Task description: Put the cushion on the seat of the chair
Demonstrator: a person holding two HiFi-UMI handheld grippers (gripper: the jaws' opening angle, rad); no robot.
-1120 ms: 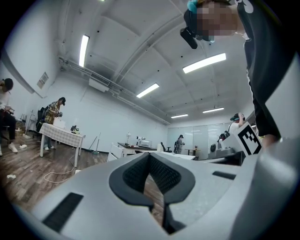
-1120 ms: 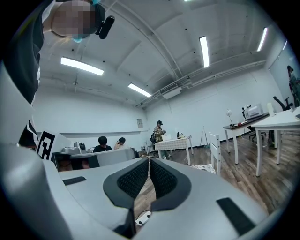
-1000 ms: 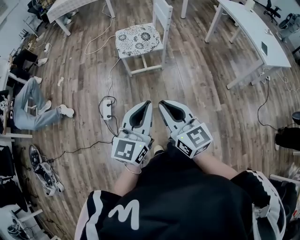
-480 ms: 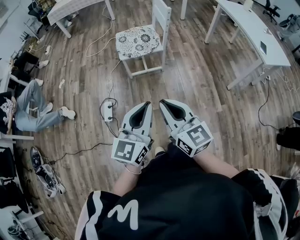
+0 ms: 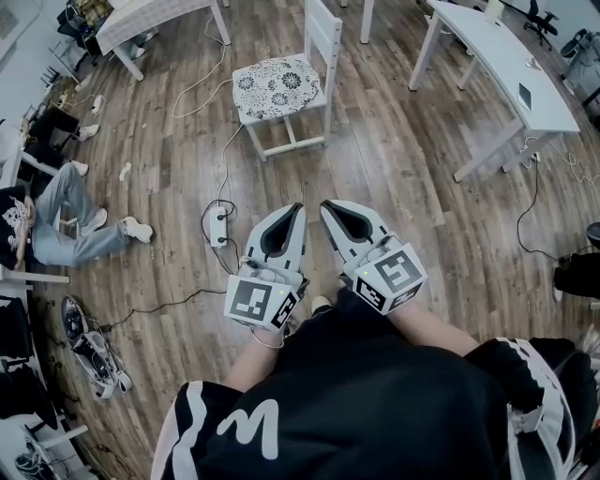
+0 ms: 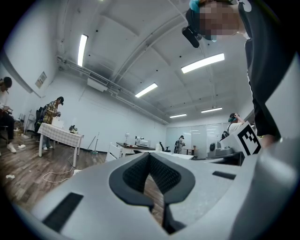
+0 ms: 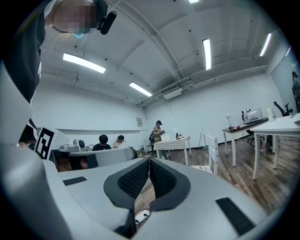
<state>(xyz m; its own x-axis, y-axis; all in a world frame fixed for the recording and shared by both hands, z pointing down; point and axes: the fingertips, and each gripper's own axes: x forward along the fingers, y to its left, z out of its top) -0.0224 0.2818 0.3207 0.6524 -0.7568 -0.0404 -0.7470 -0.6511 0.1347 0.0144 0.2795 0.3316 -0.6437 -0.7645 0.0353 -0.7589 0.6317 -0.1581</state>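
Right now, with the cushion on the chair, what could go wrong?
The power strip and its cable lie on the floor between the person and the chair; a step forward could snag them. The cushion seems to lie loose on the seat, so a knock might slide it off.

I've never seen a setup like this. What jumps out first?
Two grey grippers, the left gripper and right gripper, jut out low in the head view, both shut and empty. Beyond them on the wooden floor stands a white chair with a patterned cushion already on its seat.
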